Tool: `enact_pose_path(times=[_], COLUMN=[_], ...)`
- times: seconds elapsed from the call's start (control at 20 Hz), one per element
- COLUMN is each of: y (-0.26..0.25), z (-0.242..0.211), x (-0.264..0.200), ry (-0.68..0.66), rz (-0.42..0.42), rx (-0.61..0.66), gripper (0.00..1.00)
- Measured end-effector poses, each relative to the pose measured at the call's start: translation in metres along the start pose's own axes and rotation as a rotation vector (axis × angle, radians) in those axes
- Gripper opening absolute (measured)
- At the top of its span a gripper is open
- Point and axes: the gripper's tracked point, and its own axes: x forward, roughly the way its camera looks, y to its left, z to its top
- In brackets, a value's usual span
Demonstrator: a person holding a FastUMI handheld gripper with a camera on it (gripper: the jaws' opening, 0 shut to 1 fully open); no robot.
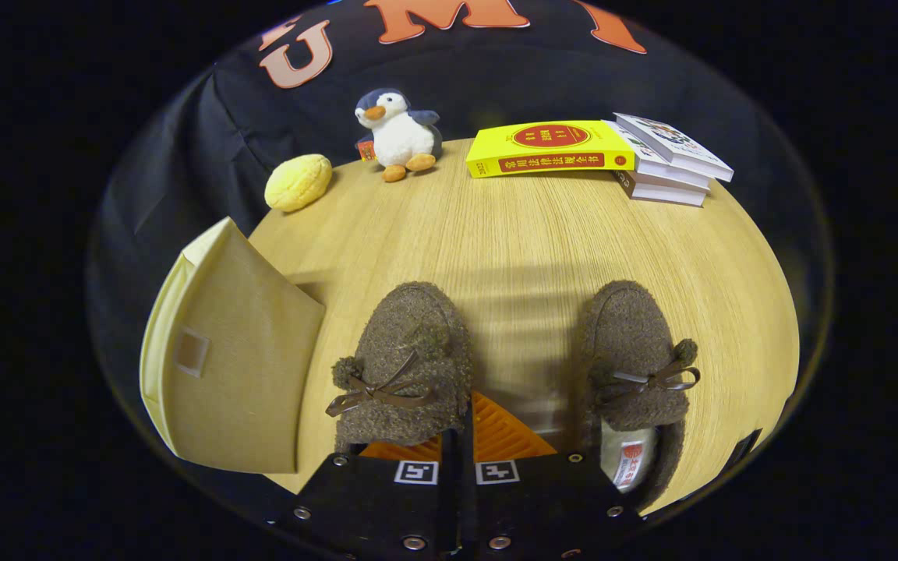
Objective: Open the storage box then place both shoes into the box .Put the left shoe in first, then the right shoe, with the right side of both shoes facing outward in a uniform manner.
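Two brown fuzzy slippers with bows and pompoms lie toe-away on the wooden table point(527, 241). My gripper point(464, 436) is shut on the side wall of the left-hand slipper point(406, 351). One finger is hidden under its upper, and the other finger's pad point(507, 432) shows outside it. The right-hand slipper point(636, 358) sits apart to the right of the fingers, its heel opening and a label visible. A beige fabric storage box point(235, 358) with a small tab stands left of the held slipper, a pale edge along its far side. Whether it is open I cannot tell.
Beyond the slippers, bare wood stretches to the table's far edge. There stand a plush penguin point(398, 132), a yellow bun-shaped toy point(298, 181), a yellow book point(549, 148) and a stack of books point(667, 160). The table's front right edge runs close beside the right-hand slipper.
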Motion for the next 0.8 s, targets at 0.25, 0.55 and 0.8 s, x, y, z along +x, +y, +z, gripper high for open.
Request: enact_pose_path(times=[0.25,0.55,0.8], y=[0.051,0.146,0.217], z=[0.046,0.077,0.077], x=[-0.048,-0.085,-0.076], ry=[-0.082,-0.111,-0.082], rz=[0.019,0.125,0.172], rx=[0.006,-0.021,-0.062], gripper=[0.03,0.03,0.03])
